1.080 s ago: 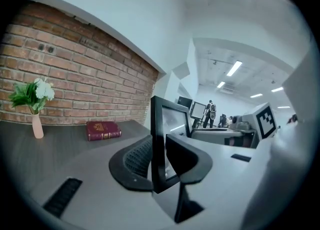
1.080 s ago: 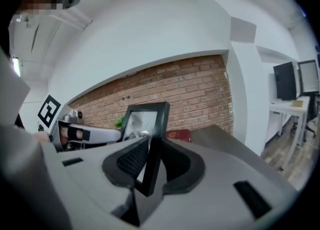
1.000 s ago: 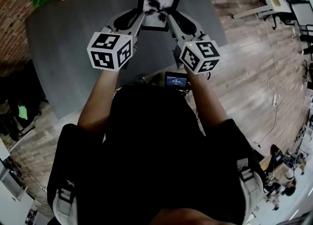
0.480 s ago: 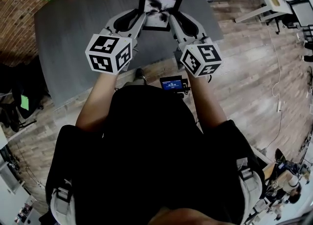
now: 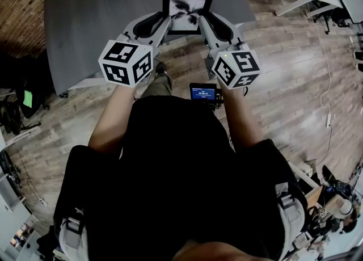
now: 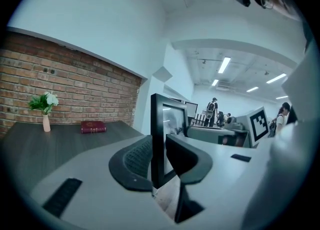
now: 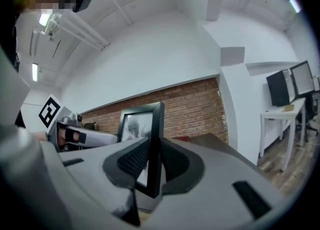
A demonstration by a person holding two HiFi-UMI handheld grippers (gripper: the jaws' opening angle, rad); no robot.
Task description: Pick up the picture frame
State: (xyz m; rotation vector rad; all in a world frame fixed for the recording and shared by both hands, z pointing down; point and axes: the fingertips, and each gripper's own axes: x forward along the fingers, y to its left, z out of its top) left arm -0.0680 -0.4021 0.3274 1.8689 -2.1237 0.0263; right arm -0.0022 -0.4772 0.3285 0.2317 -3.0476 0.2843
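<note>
The black picture frame (image 5: 187, 11) with a dark floral print stands upright in the air, clear of the grey table (image 5: 96, 16) and above its near edge. My left gripper (image 5: 164, 26) is shut on the frame's left side and my right gripper (image 5: 202, 26) on its right side. In the left gripper view the frame (image 6: 169, 119) stands edge-on between the ribbed pads of the left gripper (image 6: 159, 160). The right gripper view likewise has the frame (image 7: 144, 124) pinched in the right gripper (image 7: 153, 166). Both marker cubes sit just behind the jaws.
A small vase of flowers (image 6: 45, 111) and a red book (image 6: 93, 126) are on the table's far side by the brick wall (image 6: 75, 89). Wood floor (image 5: 283, 84) lies to the right. White desks with monitors (image 7: 292, 86) and people (image 6: 213, 110) are further off.
Both grippers, still gripping the frame, have drawn back from the table's middle to its near edge. The table has slid up and away in the head view, and more floor shows.
</note>
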